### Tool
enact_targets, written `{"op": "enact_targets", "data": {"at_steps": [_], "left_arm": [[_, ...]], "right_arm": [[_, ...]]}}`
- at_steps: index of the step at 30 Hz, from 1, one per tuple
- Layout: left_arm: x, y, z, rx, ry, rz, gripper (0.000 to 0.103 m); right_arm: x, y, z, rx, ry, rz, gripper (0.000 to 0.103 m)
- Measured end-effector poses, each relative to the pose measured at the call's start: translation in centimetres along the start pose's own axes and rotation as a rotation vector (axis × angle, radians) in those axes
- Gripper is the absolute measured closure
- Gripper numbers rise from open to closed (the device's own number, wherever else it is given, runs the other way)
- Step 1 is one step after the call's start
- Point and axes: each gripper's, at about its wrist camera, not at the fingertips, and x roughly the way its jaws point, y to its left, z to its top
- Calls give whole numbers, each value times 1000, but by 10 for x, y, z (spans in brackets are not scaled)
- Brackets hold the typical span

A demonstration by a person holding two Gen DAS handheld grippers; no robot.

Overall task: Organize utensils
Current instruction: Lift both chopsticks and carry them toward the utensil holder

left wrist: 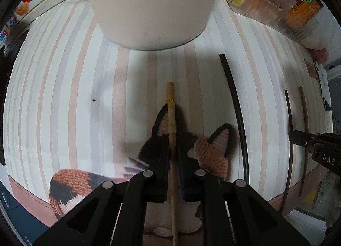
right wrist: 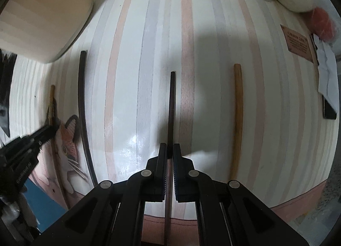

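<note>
the left gripper [left wrist: 172,156] is clenched on a light bamboo chopstick [left wrist: 170,105] over the cat print at the striped mat's [left wrist: 64,96] near edge. the right gripper [right wrist: 169,156] clasps a dark chopstick [right wrist: 172,96] mid-mat. a black chopstick [right wrist: 82,96] and a brown chopstick [right wrist: 238,107] lie flanking it, with a cream pot [left wrist: 149,0] at the far edge.

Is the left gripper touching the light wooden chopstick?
Touching: in the left wrist view, the left gripper is closed around the light wooden chopstick.

A table [right wrist: 149,54] covered in a glossy cloth of pale pink, grey and white stripes, printed with a calico cat [left wrist: 213,150], reflects overhead light.
</note>
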Motion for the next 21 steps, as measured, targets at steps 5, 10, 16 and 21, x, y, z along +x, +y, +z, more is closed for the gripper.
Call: {"op": "enact_targets", "data": {"at_steps": [5,10,16,21], "left_arm": [[10,-21,8,9,-4,12,94],[14,-27,14,26,-6,27,94],[15,-57,20,68,-19,64,97],[17,-60,22,33,-55,47,99]], "right_arm": [[5,-2,7,5,4,-11,97],[5,0,7,8,8,-20,97],[6,11,7,7,-4,-89,97],[5,21,-4,3,-55,-107,98]]}}
